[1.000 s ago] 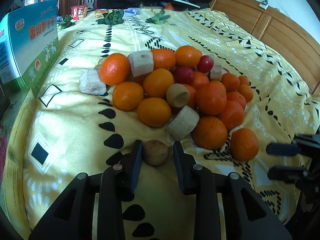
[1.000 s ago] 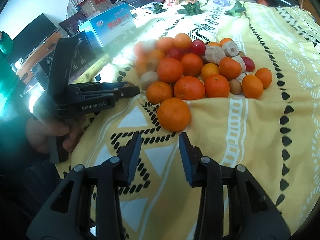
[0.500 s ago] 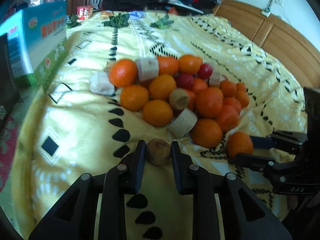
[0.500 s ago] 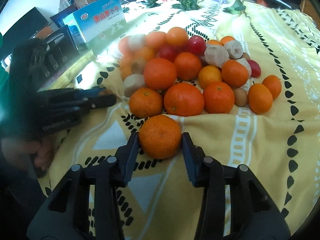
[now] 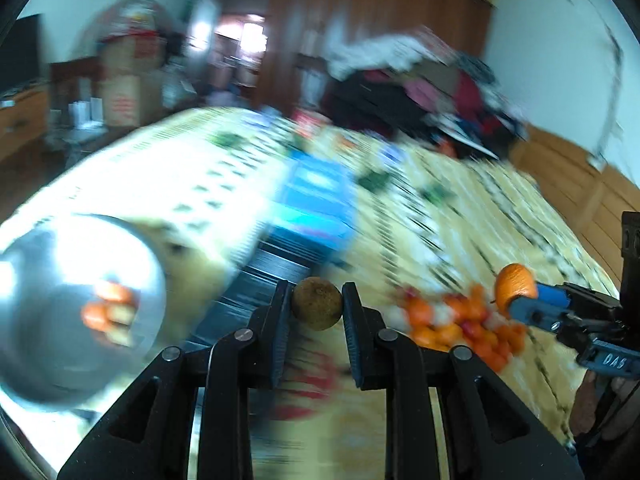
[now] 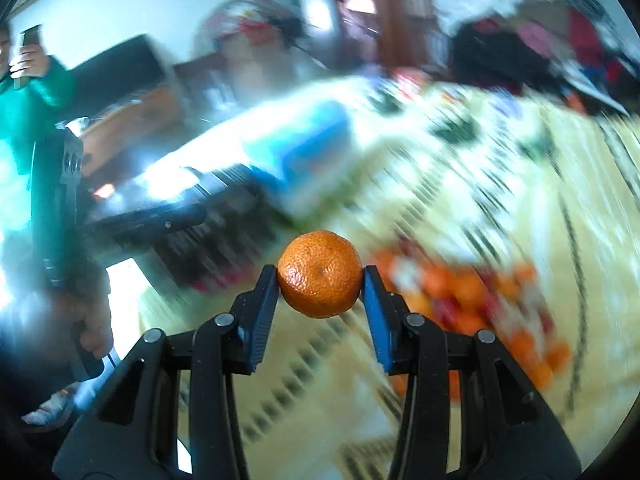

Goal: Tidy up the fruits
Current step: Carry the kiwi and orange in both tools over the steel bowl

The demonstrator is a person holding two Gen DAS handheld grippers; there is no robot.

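My left gripper point(image 5: 316, 306) is shut on a small brown round fruit point(image 5: 317, 303), held in the air above the bed. My right gripper point(image 6: 320, 286) is shut on an orange mandarin point(image 6: 320, 274), also lifted off the sheet; the same mandarin point(image 5: 515, 286) shows at the right of the left wrist view. The fruit pile point(image 5: 460, 322) lies blurred on the yellow patterned bedsheet point(image 5: 460, 208), below and right of both grippers, and the pile point(image 6: 472, 292) appears again in the right wrist view. A metal bowl point(image 5: 36, 360) holding some orange pieces sits at lower left.
A blue-green carton point(image 5: 320, 200) and a dark box point(image 5: 276, 272) lie at the left of the bed. Clothes point(image 5: 420, 92) are heaped at the far end by a wooden headboard point(image 5: 580, 184). A person in a green sleeve point(image 6: 44, 92) stands at left.
Both grippers have closed on their fruits and lifted them off the sheet, swinging up and to the left. The pile has dropped low in both views and the metal bowl has come into sight.
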